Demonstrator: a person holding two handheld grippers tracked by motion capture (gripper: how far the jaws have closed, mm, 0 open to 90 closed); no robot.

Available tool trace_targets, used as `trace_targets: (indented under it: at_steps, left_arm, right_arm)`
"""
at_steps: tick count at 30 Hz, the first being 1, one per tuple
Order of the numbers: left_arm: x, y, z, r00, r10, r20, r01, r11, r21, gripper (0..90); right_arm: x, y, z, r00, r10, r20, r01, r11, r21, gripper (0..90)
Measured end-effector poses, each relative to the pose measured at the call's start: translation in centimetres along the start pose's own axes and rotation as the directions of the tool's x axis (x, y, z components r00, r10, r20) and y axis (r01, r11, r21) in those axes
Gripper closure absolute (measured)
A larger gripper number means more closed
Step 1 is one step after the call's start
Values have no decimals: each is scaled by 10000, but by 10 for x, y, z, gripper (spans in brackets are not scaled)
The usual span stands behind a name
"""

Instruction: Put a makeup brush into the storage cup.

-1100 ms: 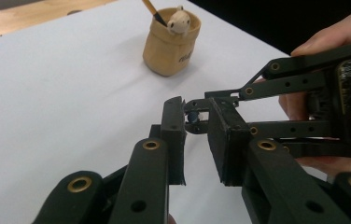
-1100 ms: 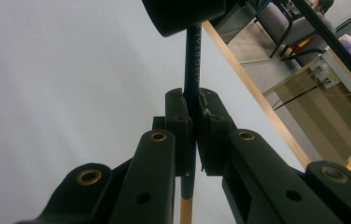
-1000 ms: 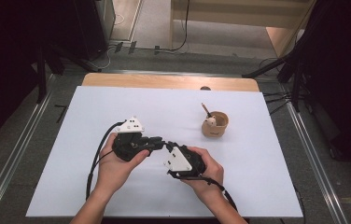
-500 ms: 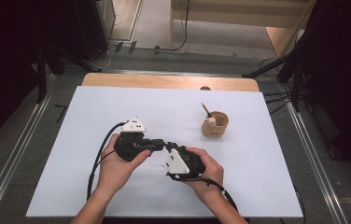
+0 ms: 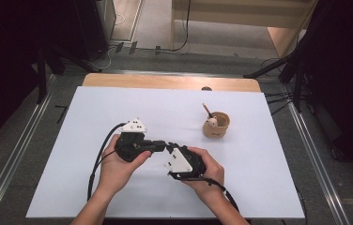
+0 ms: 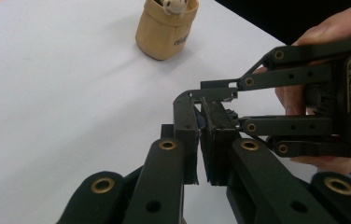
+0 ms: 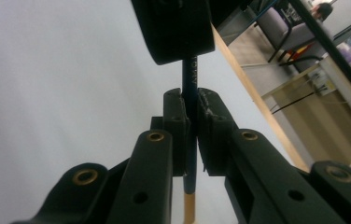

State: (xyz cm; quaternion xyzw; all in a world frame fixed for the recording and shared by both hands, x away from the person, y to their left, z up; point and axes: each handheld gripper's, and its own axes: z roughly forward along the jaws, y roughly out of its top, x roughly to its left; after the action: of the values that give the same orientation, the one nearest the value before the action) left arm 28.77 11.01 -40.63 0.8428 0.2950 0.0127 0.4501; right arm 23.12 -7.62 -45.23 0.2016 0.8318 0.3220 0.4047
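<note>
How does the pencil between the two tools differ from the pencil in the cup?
The held pencil is dark with a tan end; the cup pencil looks brown. The held pencil spans the left tool and right tool, whose jaws have just been opening; the cup pencil stands tilted in the cup. Both are slim.

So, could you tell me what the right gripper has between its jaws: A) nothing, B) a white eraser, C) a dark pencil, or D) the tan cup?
C: in the right gripper view, the right gripper has its pads pressed on a thin dark pencil, while the tan cup stands apart on the table.
</note>
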Motion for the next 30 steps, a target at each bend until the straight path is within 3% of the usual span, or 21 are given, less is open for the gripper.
trace_targets:
  at_steps: [1,5,7,11,12,13,14,16,17,18,19,20,21,22,23,25,26,27,28,29,30]
  left_arm:
    - [0,0,0,10000,16,-53,-17,10000,-63,866]
    - [2,-2,0,9999,-39,-142,35,9997,-249,866]
    - [3,-2,-1,9999,-38,-134,34,9995,-303,866]
    - [5,-3,-4,9997,-61,-237,47,9983,-575,866]
    - [6,-3,-4,9997,-49,-246,34,9982,-606,866]
    - [6,-3,-5,9996,-37,-276,17,9976,-697,866]
    - [6,-3,-6,9996,-32,-294,9,9969,-791,867]
    - [6,-4,-7,9994,-26,-347,-8,9952,-978,867]
    - [7,-4,-9,9992,-36,-403,-12,9932,-1167,867]
    - [7,-4,-9,9992,-36,-403,-12,9932,-1167,867]
    - [7,-5,-11,9991,-81,-410,22,9899,-1418,867]
    - [7,-5,-11,9991,-81,-410,22,9899,-1418,867]
    - [9,-6,-13,9992,-109,-397,40,9855,-1698,867]
    - [9,-6,-13,9992,-109,-397,40,9855,-1698,867]
    - [9,-6,-14,9992,-94,-401,20,9833,-1820,867]
    - [10,-7,-15,9989,-49,-460,-45,9792,-2029,867]
    - [10,-8,-16,9989,-63,-474,-48,9731,-2305,867]
    - [10,-8,-16,9989,-63,-474,-48,9731,-2305,867]
    - [11,-9,-17,9988,-57,-484,-62,9701,-2425,867]
    - [11,-9,-17,9990,-56,-442,-62,9649,-2627,866]
    - [11,-10,-17,9992,-53,-392,-57,9614,-2752,867]
  right_arm:
    - [-2,-1,-1,9988,485,-114,-486,9988,-60,731]
    - [-6,-3,-3,9940,1086,120,-1082,9938,-266,588]
    - [-7,-4,-4,9906,1357,188,-1350,9902,-359,562]
    - [-14,-9,-7,9636,2666,182,-2647,9617,-715,495]
    - [-14,-9,-7,9636,2666,182,-2647,9617,-715,495]
    - [-16,-10,-8,9579,2870,104,-2855,9556,-726,486]
    - [-19,-11,-10,9461,3238,-42,-3230,9427,-838,457]
    - [-20,-11,-10,9408,3390,-62,-3381,9367,-906,443]
    - [-22,-11,-12,9288,3703,-164,-3699,9233,-1032,419]
    - [-22,-11,-12,9288,3703,-164,-3699,9233,-1032,419]
    - [-23,-11,-14,9117,4107,-61,-4085,9051,-1182,352]
    - [-23,-11,-14,9117,4107,-61,-4085,9051,-1182,352]
    - [-24,-12,-16,8917,4525,83,-4475,8842,-1342,320]
    - [-24,-11,-17,8813,4723,163,-4658,8738,-1395,290]
    - [-24,-11,-17,8813,4723,163,-4658,8738,-1395,290]
    - [-26,-12,-19,8564,5162,35,-5093,8460,-1580,255]
    - [-29,-13,-21,8167,5769,-113,-5703,8041,-1676,199]
    - [-29,-13,-21,8167,5769,-113,-5703,8041,-1676,199]
    - [-31,-14,-22,7921,6099,-228,-6045,7788,-1676,189]
    - [-34,-17,-22,7349,6757,-569,-6743,7192,-1675,182]
    - [-36,-18,-22,7032,7069,-761,-7083,6871,-1623,174]
